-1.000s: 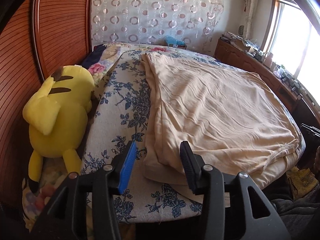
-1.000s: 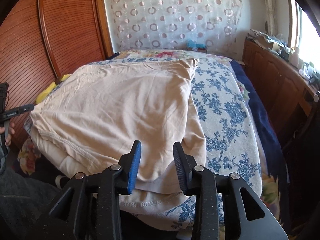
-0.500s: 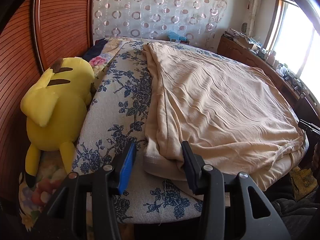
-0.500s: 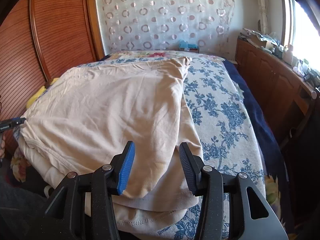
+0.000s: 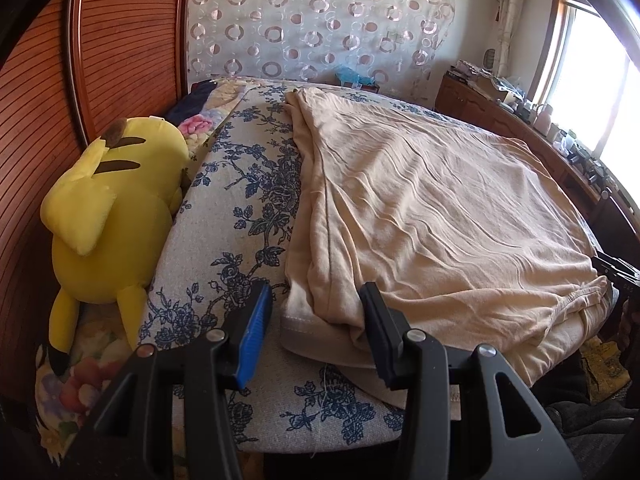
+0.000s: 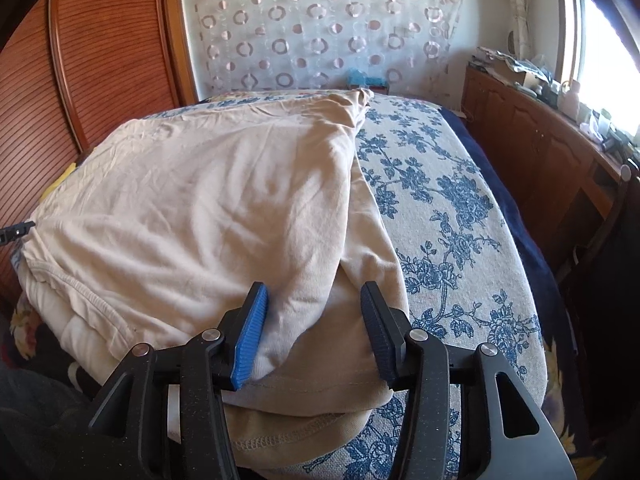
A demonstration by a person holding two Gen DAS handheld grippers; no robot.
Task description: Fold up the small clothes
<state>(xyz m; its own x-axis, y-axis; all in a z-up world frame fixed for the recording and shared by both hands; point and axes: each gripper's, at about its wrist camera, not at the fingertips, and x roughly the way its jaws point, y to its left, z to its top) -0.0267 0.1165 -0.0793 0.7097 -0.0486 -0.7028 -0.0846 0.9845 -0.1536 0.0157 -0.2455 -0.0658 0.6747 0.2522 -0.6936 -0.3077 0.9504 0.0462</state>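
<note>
Scene: beige garment (image 5: 420,208) is lying doubled over on the floral bedcover (image 5: 240,208) | Claws: left gripper (image 5: 316,328) and right gripper (image 6: 314,326) are gaping released at 6 o'clock corners | Advice: each is needing to pinch both layers; lifting evenly

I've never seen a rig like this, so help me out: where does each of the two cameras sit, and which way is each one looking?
Left wrist: sits on the left gripper, open, looking across the beige garment; yellow plush toy at left.
Right wrist: sits on the right gripper, open, facing the garment's other near corner.
Shared: both see the garment, floral bedcover and circle-patterned curtain.
</note>
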